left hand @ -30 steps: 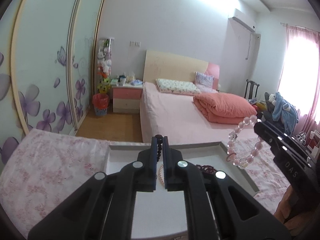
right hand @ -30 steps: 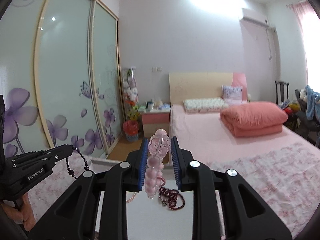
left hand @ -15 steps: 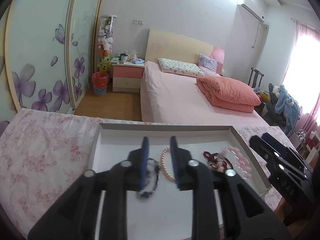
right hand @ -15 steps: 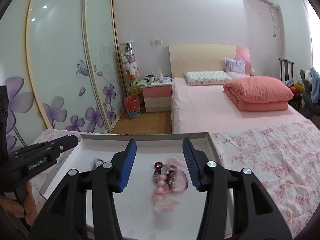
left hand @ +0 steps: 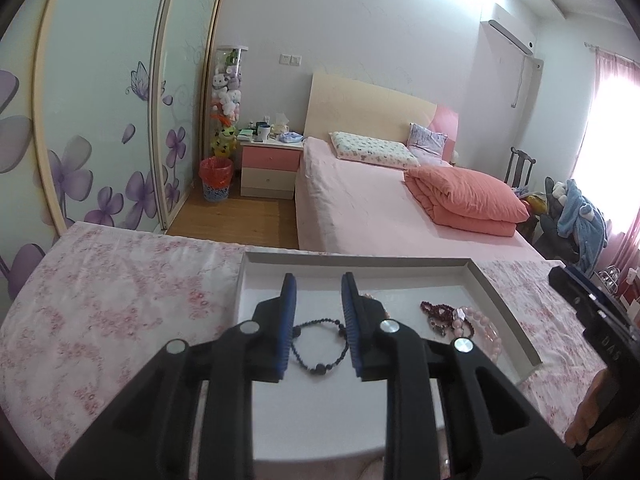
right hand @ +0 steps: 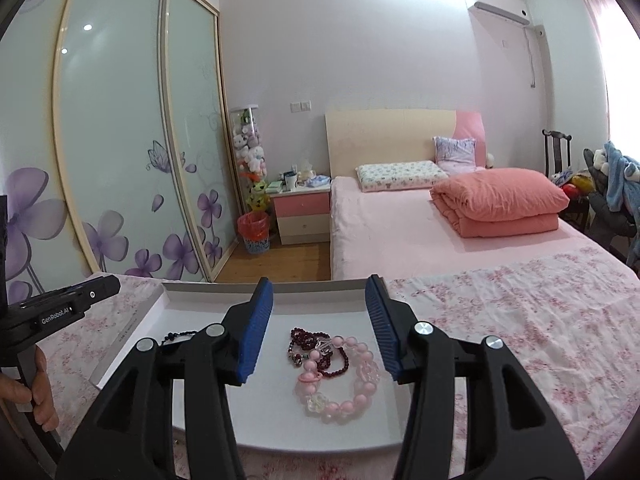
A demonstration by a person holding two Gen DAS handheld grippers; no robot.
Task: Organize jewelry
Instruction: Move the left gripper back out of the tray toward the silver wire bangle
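Floral cloth (right hand: 520,320) bears white tray (right hand: 168,292) holding three bracelets.

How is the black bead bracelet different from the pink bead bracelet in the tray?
The black bead bracelet is dark with small beads; the pink bead bracelet is pale pink with much bigger, partly clear beads. The black one lies alone on the tray floor; the pink one lies against a dark red bead strand. Both lie loose in the white tray, held by neither hand-held gripper.

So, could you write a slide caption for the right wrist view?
Open right claw above a pink bead bracelet and dark red bead string in a shallow white tray.
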